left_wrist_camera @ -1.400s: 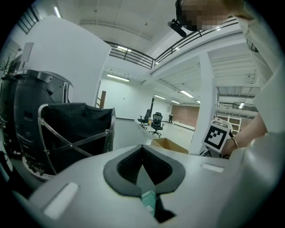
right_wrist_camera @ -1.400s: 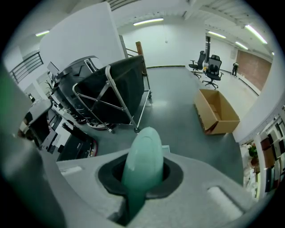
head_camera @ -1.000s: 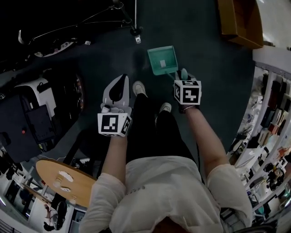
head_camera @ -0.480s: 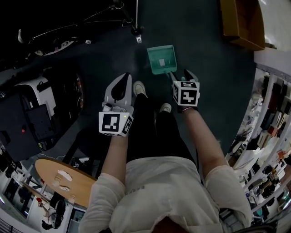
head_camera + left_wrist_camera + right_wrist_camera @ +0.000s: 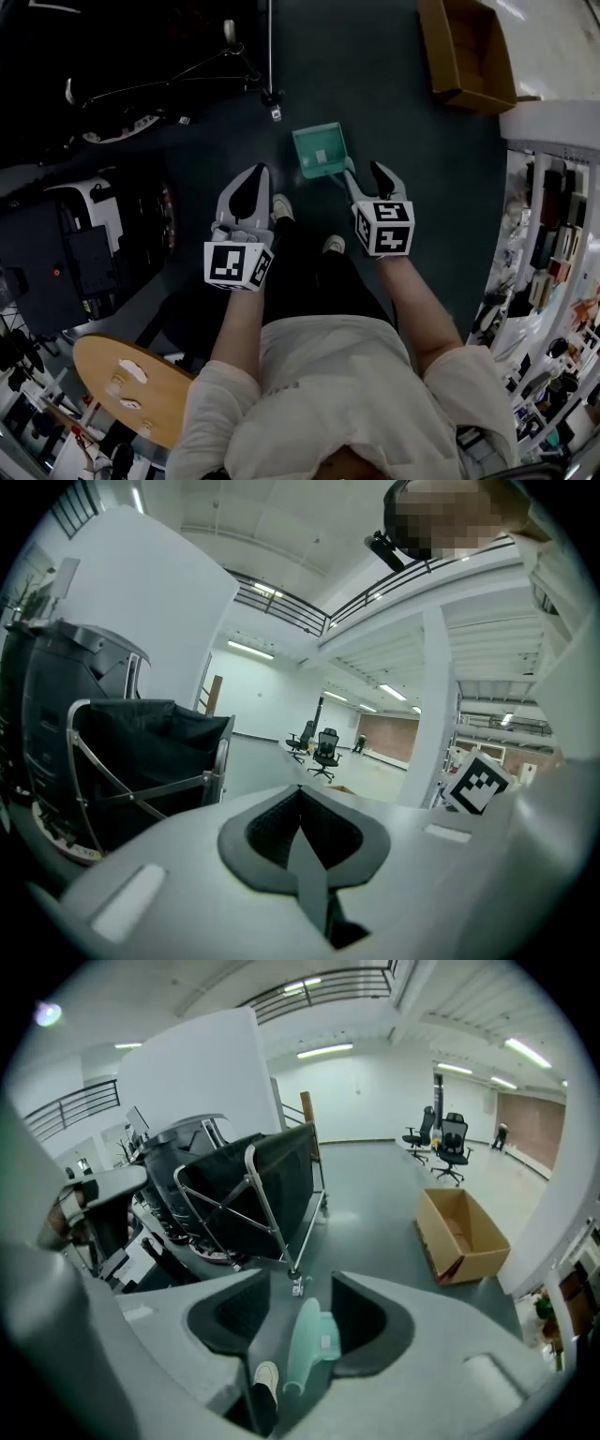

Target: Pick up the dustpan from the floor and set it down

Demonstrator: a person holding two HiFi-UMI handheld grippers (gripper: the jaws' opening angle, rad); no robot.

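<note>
right hand-held gripper (image 5: 367, 184) was opening, its jaws not pressing the dustpan (image 5: 319, 151) seen between them; it lay ahead on the floor (image 5: 422, 197), handle pointing back to this gripper.

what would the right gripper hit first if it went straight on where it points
Probably the green dustpan on the floor, framed between the right gripper's opening fingers, which aren't pressing it. Nothing nearer shows, though depth is unclear.

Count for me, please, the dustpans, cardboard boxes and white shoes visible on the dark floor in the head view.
Green plastic dustpan: 1
Brown open cardboard box: 1
White shoes: 2
Total: 4
</note>
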